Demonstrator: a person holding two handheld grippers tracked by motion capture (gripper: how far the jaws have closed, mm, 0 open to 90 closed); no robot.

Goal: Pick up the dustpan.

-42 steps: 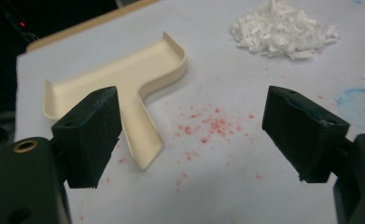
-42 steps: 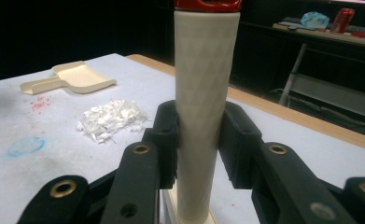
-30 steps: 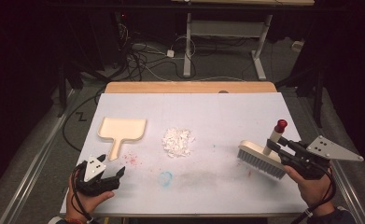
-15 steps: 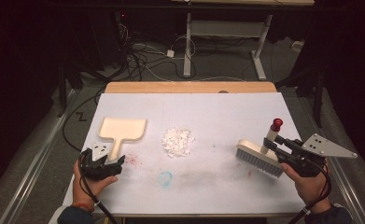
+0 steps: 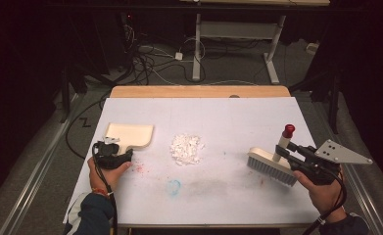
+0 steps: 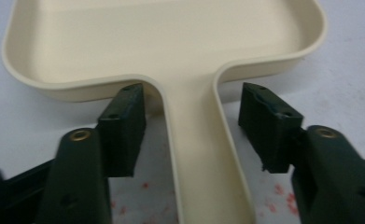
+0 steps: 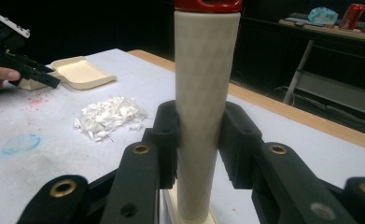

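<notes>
- A white-covered worktop (image 5: 218,205) fills the high view, with a person's forearms coming in from the bottom edge and a gripper in each hand. The work in hand looks like sweeping a heap of scraps into a dustpan.
- The cream dustpan (image 5: 130,135) lies flat at the left of the worktop, its pan pointing away from the person and its handle (image 6: 203,154) pointing back toward them.
- The main change is at the left: the left gripper (image 5: 111,152), which a second ago sat low near the worktop's front-left corner and well apart from the dustpan, has moved forward to the handle.
- In the left gripper view its fingers (image 6: 124,126) stand wide open on either side of the handle, with a gap on both sides, so nothing is held yet. Judging by this, closing on the handle is the next step.
- At the right, the cream brush (image 5: 272,166) rests with its bristles on the worktop. Its upright handle (image 7: 203,112) with a red cap (image 5: 288,130) is clamped between the fingers of the right gripper (image 5: 288,152). This side has barely moved over the past second.
- The pile of white scraps (image 5: 186,148) sits in the middle, between dustpan and brush, just beside the dustpan's right edge and untouched.
- Small marks stain the worktop: red specks (image 5: 139,169) near the left hand and a faint blue ring (image 5: 173,186) in front of the pile.
</notes>
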